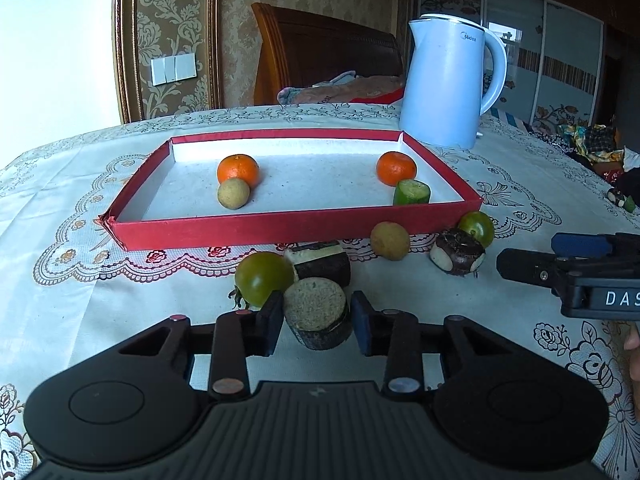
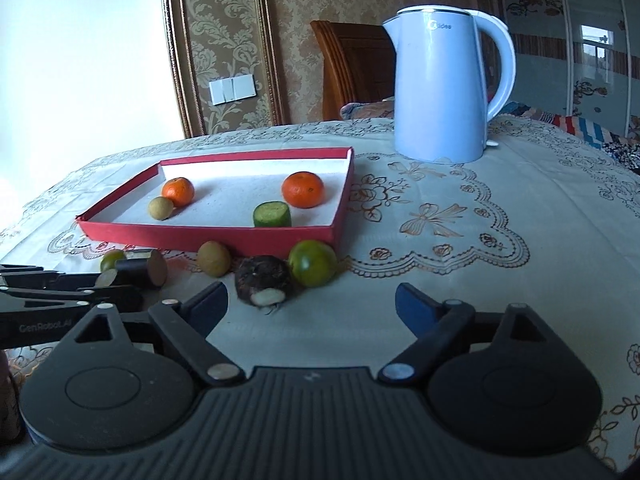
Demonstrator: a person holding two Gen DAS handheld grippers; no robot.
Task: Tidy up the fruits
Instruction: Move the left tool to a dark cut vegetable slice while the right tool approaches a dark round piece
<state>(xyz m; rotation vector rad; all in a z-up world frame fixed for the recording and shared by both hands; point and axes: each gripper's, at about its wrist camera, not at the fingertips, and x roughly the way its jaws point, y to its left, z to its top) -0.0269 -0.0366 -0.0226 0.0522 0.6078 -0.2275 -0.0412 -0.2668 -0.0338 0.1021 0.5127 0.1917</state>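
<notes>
Left wrist: left gripper (image 1: 316, 322) straddles sugarcane piece (image 1: 318, 314), pads w/ gaps.

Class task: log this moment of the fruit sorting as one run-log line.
left gripper: around dark-skinned cut cylinder piece, not clamped | right gripper: open, empty | red shallow tray: four items

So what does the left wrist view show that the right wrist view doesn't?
Only the left wrist view shows the left claw straddling the dark cane piece, pads close beside it but not clearly touching, and a small peeled piece far right on the cloth. Only the right wrist view shows the right claw open and empty, just short of the water chestnut. Both show the red tray holding two oranges, a longan and a cucumber piece, plus the kettle.
</notes>
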